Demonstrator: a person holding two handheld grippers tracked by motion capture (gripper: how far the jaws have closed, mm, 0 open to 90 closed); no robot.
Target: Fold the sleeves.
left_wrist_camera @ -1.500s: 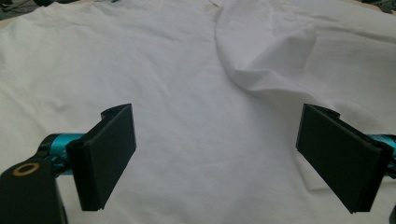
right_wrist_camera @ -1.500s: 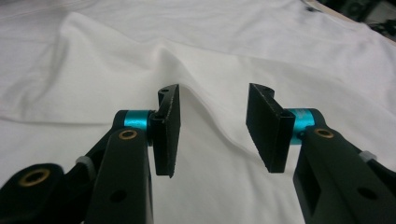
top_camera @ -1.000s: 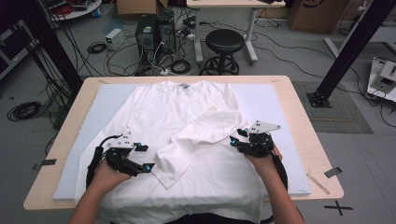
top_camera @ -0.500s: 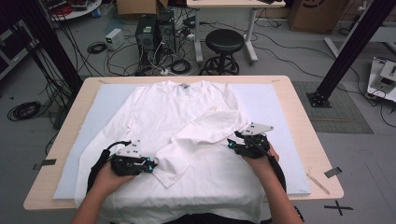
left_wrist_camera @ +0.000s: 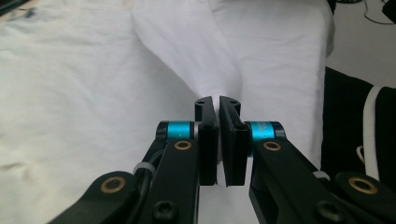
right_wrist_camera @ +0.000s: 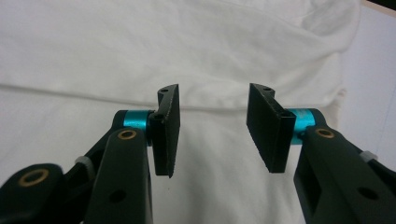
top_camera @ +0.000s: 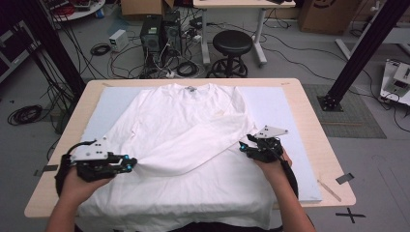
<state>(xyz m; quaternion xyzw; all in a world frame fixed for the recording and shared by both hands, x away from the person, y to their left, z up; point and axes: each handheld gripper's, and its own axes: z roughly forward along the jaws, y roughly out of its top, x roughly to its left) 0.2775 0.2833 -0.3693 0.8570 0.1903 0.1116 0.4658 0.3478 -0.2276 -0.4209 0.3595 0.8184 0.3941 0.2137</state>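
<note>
A white long-sleeved shirt [top_camera: 183,116] lies flat on the table with its collar at the far side. One sleeve [top_camera: 193,152] runs across the body from the right shoulder to the lower left. My left gripper [top_camera: 131,164] is shut on the end of that sleeve and holds it taut at the shirt's left edge. In the left gripper view the sleeve [left_wrist_camera: 205,56] bunches into the closed left gripper [left_wrist_camera: 217,105]. My right gripper [top_camera: 244,145] stands open over the shirt's right side. In the right gripper view nothing is between the jaws of the right gripper [right_wrist_camera: 212,126], and the white shirt [right_wrist_camera: 187,42] lies beneath.
The shirt rests on a pale blue mat [top_camera: 275,104] on a wooden table [top_camera: 309,121]. The shirt's hem hangs over the near edge. Beyond the table stand a black stool [top_camera: 233,46], computer cases [top_camera: 159,31] and loose cables. A black post [top_camera: 355,58] rises at the right.
My left gripper has closed on the sleeve end and drawn it to the left and slightly up. The rumpled sleeve is now stretched straight. The right gripper has kept its place.
</note>
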